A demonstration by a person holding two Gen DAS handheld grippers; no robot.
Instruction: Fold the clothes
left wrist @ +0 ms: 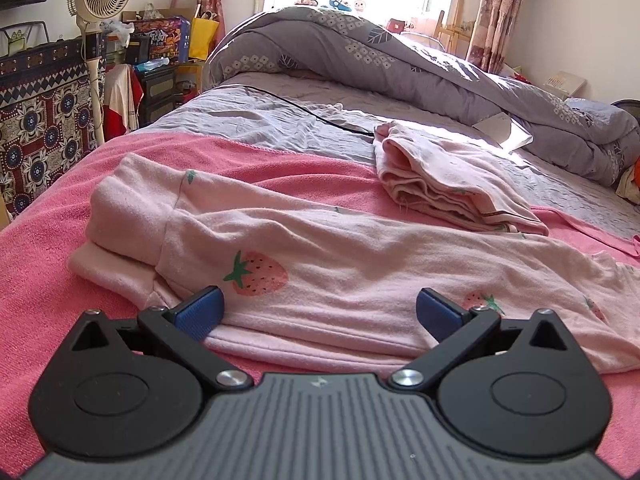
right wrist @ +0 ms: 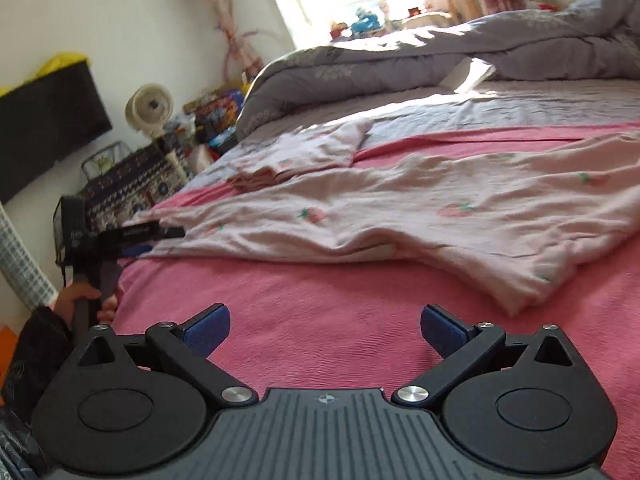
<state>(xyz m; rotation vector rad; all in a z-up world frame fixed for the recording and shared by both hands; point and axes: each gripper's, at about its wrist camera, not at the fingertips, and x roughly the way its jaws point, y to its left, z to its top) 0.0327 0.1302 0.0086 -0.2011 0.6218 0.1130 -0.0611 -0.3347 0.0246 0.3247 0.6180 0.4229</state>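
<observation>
Roughly centre frame in the left wrist view, the left tongs (left wrist: 318, 312) sit wide open, blue pads (left wrist: 202, 312) spread, nothing held, low over the near edge of the strawberry-print pink garment (left wrist: 320, 264). That garment lies spread on the pink blanket (left wrist: 48, 264) across the bed, cuffs at frame left. Upper right of it, a folded pink garment (left wrist: 448, 184) rests where blanket meets grey sheet (left wrist: 256, 120). Grey duvet (left wrist: 360, 48) bunched at top. In the right wrist view, far left shows a hand (right wrist: 86, 298) gripping the other tool's handle at the garment's left end; right tongs (right wrist: 325, 330) at bottom centre, wide open, empty, above bare blanket, garment beyond them.
</observation>
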